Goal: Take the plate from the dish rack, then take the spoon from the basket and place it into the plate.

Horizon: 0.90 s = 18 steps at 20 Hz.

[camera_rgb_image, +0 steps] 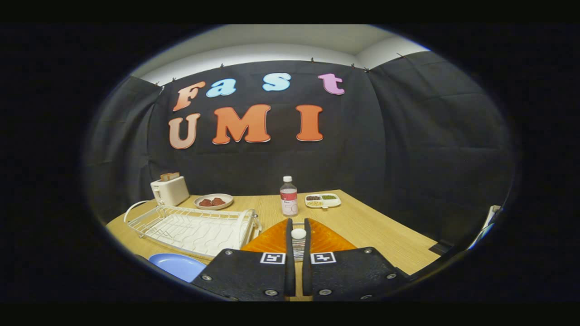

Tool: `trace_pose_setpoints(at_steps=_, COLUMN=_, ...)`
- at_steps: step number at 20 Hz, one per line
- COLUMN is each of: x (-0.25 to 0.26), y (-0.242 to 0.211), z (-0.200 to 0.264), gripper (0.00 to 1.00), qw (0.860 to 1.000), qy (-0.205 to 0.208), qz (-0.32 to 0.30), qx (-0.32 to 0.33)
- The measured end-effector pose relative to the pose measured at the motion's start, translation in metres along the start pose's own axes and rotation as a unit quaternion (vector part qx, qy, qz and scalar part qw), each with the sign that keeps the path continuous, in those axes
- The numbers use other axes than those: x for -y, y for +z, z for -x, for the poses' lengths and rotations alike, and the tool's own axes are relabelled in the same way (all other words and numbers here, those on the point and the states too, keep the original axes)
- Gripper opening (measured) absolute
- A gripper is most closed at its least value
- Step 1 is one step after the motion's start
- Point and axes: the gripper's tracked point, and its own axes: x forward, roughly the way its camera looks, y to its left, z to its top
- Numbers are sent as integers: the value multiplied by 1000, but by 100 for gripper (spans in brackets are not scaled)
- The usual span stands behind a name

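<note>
My gripper stands with its two black fingers close together, pressing on a slim upright spoon with a round white end. Right behind and beneath the fingers is the orange ribbed basket. The light blue plate lies flat on the table, left of the fingers and just in front of the white wire dish rack. The rack holds nothing. Whether the spoon's lower end still touches the basket is hidden by the fingers.
On the wooden table, beyond the fingers, stands a clear bottle. A divided white dish of food is to its right, a bowl with red pieces to its left. A white toaster sits behind the rack.
</note>
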Motion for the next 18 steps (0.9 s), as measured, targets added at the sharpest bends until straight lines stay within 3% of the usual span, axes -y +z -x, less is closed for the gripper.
trace_pose_setpoints(at_steps=5, x=-31, y=16, z=48, gripper=6, qw=999, qy=30, qz=0, qx=19)
trace_pose_setpoints(at_steps=10, x=-86, y=19, z=93, gripper=6, qw=996, qy=90, qz=-8, qx=29)
trace_pose_setpoints(at_steps=18, x=-177, y=-20, z=138, gripper=6, qw=980, qy=199, qz=-22, qx=22)
